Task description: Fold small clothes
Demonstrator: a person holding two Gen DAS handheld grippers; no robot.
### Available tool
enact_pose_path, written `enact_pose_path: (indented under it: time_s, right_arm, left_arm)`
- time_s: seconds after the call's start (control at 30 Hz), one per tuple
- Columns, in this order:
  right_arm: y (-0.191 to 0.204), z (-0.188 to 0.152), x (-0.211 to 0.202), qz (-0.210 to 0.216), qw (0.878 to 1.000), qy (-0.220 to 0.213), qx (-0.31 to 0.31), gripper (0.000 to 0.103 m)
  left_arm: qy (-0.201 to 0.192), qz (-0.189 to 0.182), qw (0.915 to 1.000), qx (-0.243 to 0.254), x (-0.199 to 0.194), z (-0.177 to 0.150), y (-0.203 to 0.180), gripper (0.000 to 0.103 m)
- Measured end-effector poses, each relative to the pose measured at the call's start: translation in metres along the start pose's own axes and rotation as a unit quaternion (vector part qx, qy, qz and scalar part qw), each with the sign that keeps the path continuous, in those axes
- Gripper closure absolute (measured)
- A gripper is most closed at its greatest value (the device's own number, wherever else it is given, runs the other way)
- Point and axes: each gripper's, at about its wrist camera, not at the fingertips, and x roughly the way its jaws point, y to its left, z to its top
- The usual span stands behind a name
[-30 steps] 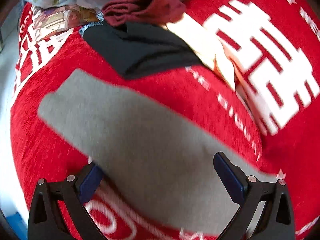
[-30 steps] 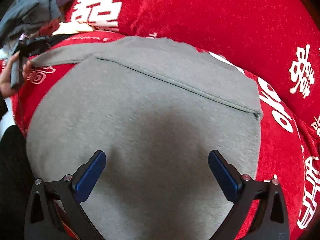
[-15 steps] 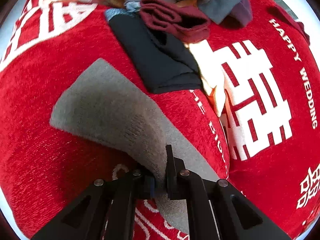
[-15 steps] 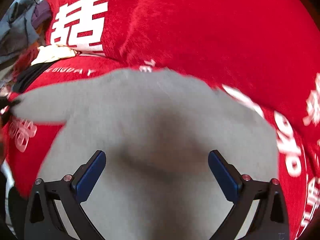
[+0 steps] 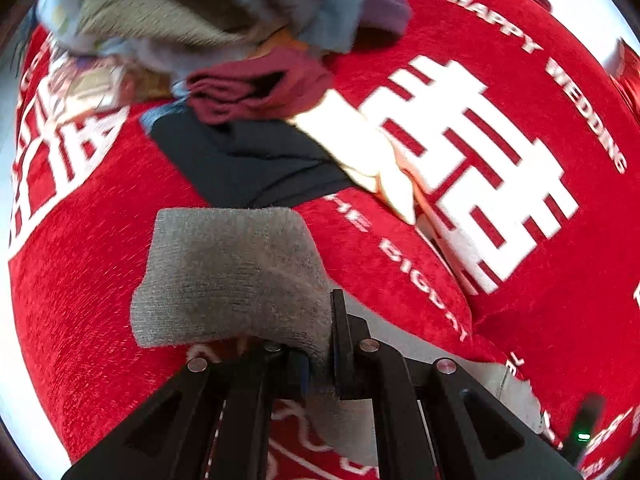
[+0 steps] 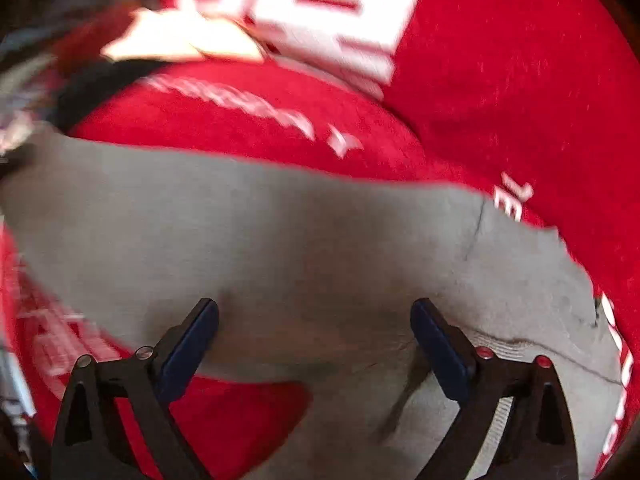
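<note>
A grey knitted garment [image 6: 300,240] lies spread on a red plush cover with white lettering [image 6: 520,80]. In the left wrist view my left gripper [image 5: 320,344] is shut on the garment's sleeve cuff [image 5: 232,276], which stands lifted and folds over the fingers. In the right wrist view my right gripper [image 6: 316,340] hangs open just above the grey cloth near the sleeve seam, its blue pads [image 6: 188,348] apart with nothing pinched. The picture there is blurred.
A heap of other clothes sits at the back: a maroon piece [image 5: 256,84], a black piece [image 5: 248,160], a cream piece [image 5: 360,152], and grey, olive and blue items [image 5: 200,8]. The red cover [image 5: 520,320] bulges up to the right.
My left gripper closed on the grey sleeve cuff and lifted it. My right gripper, open throughout, slid sideways across the garment toward the sleeve.
</note>
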Motion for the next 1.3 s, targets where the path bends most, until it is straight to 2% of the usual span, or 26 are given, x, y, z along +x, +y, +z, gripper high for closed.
enact_pose_path:
  time_s: [0.13,0.2,0.3,0.4,0.53,0.67,0.83,0.97,1.07,1.13,1.17,1.23,1.27,1.3]
  right_arm:
    - [-0.065,-0.032,-0.035,-0.025,0.998,-0.01,0.055,0.006]
    - [-0.115,-0.062,-0.053,-0.059,0.994,-0.01,0.09,0.006]
    - [-0.187,-0.111,-0.08,-0.087,0.984,-0.009,0.154,0.006]
    - [-0.241,-0.153,-0.108,-0.103,0.971,-0.017,0.214,0.006]
    - [-0.29,-0.195,-0.136,-0.116,0.959,-0.038,0.255,0.006]
    - [-0.316,-0.223,-0.144,-0.12,0.957,-0.045,0.261,0.006]
    - [-0.33,-0.25,-0.144,-0.102,0.955,-0.049,0.275,0.006]
    - [-0.343,-0.268,-0.143,-0.087,0.952,-0.055,0.287,0.006]
    - [-0.346,-0.277,-0.14,-0.079,0.952,-0.057,0.291,0.006]
    - [-0.348,-0.282,-0.139,-0.07,0.951,-0.058,0.296,0.006]
    - [-0.349,-0.285,-0.14,-0.065,0.95,-0.06,0.299,0.006]
    - [-0.349,-0.288,-0.142,-0.059,0.948,-0.064,0.306,0.006]
    - [-0.349,-0.289,-0.144,-0.056,0.947,-0.067,0.311,0.006]
    - [-0.349,-0.29,-0.146,-0.054,0.946,-0.069,0.313,0.006]
  left_arm:
    - [0.012,0.0,0.9986,0.051,0.0,-0.01,-0.048,0.094]
    - [0.024,-0.008,0.9967,0.077,0.004,-0.022,-0.078,0.094]
    - [0.045,-0.023,0.9916,0.119,0.009,-0.047,-0.132,0.094]
    - [0.061,-0.048,0.9847,0.156,0.008,-0.077,-0.191,0.095]
    - [0.068,-0.086,0.9678,0.226,-0.01,-0.127,-0.278,0.094]
    - [0.079,-0.11,0.9466,0.293,-0.022,-0.187,-0.358,0.095]
    - [0.123,-0.103,0.9233,0.349,-0.004,-0.268,-0.422,0.095]
    - [0.155,-0.087,0.9089,0.377,0.012,-0.321,-0.444,0.095]
    - [0.174,-0.069,0.9022,0.389,0.027,-0.342,-0.446,0.094]
    - [0.203,-0.056,0.8946,0.394,0.039,-0.351,-0.441,0.094]
    - [0.199,-0.061,0.8939,0.397,0.037,-0.35,-0.439,0.086]
    - [0.205,-0.076,0.8868,0.407,0.03,-0.347,-0.438,0.048]
    - [0.207,-0.072,0.8858,0.409,0.026,-0.344,-0.437,0.013]
    - [0.198,-0.069,0.8878,0.409,0.021,-0.34,-0.436,0.007]
